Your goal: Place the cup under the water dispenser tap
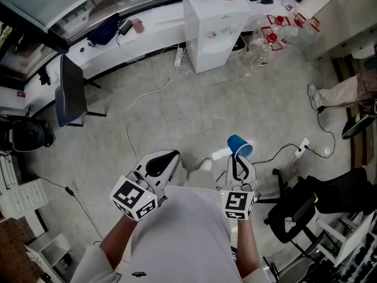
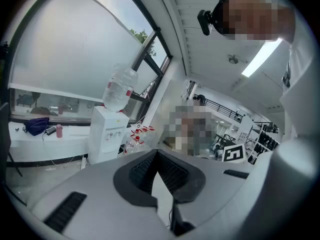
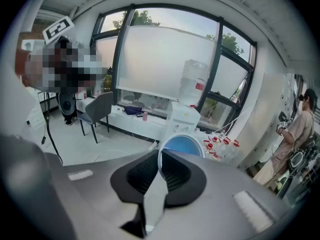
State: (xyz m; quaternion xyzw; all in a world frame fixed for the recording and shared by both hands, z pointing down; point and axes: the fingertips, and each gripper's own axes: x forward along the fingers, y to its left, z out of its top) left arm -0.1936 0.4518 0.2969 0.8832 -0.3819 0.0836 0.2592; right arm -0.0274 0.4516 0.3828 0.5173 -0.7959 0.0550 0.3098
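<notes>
A blue cup [image 1: 240,145] sticks out ahead of my right gripper [image 1: 238,158], whose jaws are shut on its rim. In the right gripper view the cup [image 3: 181,146] shows its blue inside just past the right gripper [image 3: 160,157]. The white water dispenser [image 1: 211,29] stands far ahead against the window ledge, with a clear bottle [image 3: 193,88] on top of the dispenser [image 3: 185,116]. My left gripper [image 1: 169,157] is held beside the right one, jaws shut with nothing between them. In its own view the left gripper [image 2: 156,155] points toward the dispenser [image 2: 107,135].
A grey chair [image 1: 70,92] stands left of the path. White cables and a power strip [image 1: 178,56] lie on the floor by the dispenser. Several empty bottles [image 1: 268,40] sit to its right. A person [image 1: 344,92] and a black chair [image 1: 294,212] are at the right.
</notes>
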